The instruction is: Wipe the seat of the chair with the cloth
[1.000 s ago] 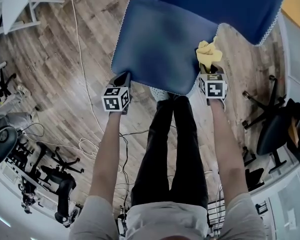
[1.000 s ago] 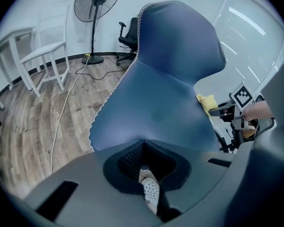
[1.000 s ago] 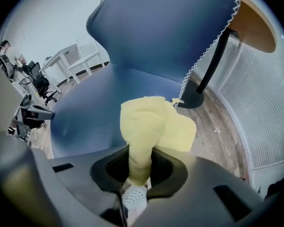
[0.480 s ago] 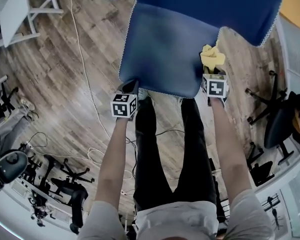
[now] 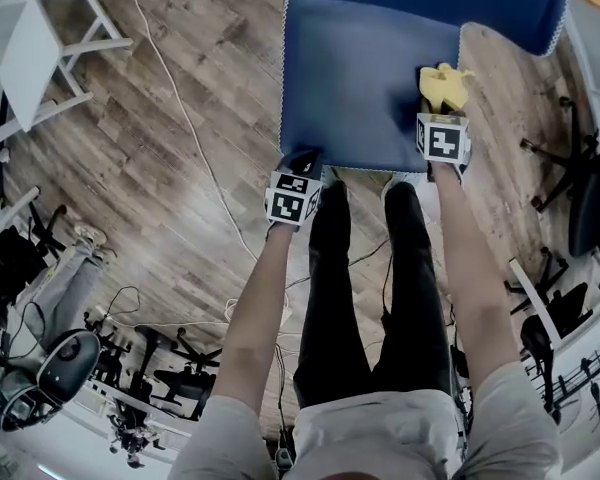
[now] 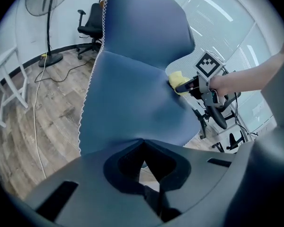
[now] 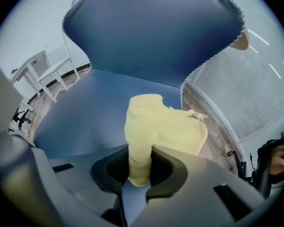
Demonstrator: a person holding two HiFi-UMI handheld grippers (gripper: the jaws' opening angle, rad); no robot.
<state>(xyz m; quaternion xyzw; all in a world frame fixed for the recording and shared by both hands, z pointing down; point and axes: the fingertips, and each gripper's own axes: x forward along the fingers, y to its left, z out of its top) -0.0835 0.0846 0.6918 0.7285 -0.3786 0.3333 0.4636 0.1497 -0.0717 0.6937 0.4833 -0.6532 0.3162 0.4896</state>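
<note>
Head view: pressing cloth (image 5: 443, 86) onto the right edge of seat (image 5: 365, 78) with right tongs (image 5: 442, 108), set for wiping.
Left gripper view: pinching the seat's near edge in closed left tongs (image 6: 142, 144), likely steadying it.
Right gripper view: clamping a cloth fold tight.

Yellow cloth (image 5: 444, 88) lay on the blue chair seat (image 5: 365, 83)
It bunched at the right gripper (image 5: 442, 110) tip; the left gripper (image 5: 302, 164) sat by the seat's front edge.

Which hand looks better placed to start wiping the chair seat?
Right. The right gripper is clamped on the yellow cloth, over the seat. The left gripper holds no cloth; it seems to pinch the seat's front edge.
</note>
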